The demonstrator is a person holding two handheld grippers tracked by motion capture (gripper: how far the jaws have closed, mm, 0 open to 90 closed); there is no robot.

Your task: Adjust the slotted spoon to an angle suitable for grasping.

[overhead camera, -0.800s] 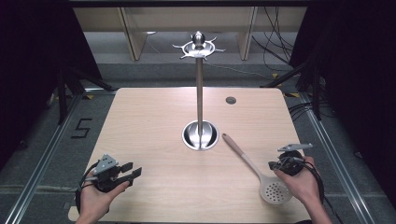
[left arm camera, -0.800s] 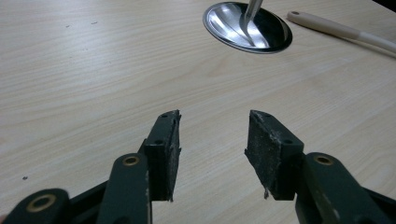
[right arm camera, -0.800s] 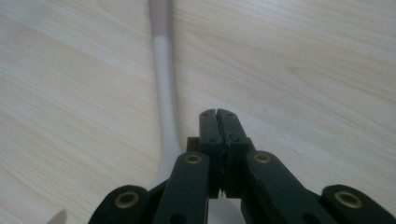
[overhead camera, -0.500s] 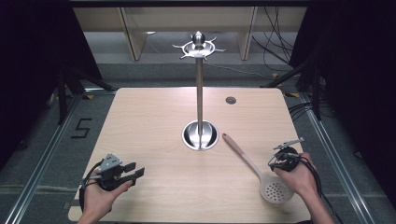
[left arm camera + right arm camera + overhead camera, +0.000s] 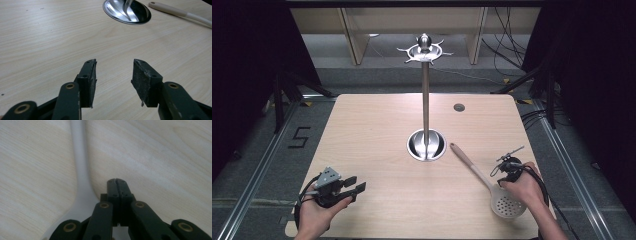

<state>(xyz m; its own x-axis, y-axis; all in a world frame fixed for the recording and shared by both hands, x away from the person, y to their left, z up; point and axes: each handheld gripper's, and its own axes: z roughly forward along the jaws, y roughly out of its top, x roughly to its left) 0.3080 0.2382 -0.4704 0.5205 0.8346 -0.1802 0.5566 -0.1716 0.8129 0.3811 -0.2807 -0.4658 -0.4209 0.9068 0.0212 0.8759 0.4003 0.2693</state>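
One slotted spoon [image 5: 492,185] lies on the surface [image 5: 377,130], near its right edge toward the near right corner, with the perforated bowl nearest the person and the pale handle running diagonally toward the middle. One metal stand [image 5: 426,100] rises from a round shiny base at the centre of the surface, topped with a ring of hooks. One small dark round hole [image 5: 459,107] sits toward the far right corner.

There are two claws. The left claw [image 5: 354,185] is held low over the near left corner, its jaws spread about halfway with nothing between them; in the left gripper view [image 5: 113,75] bare wood shows through the gap. The right claw [image 5: 512,162] is just beside the spoon's neck, on its right; in the right gripper view [image 5: 116,182] its jaws are pressed together, pinching nothing, and the spoon's handle [image 5: 80,170] passes just left of the tips.
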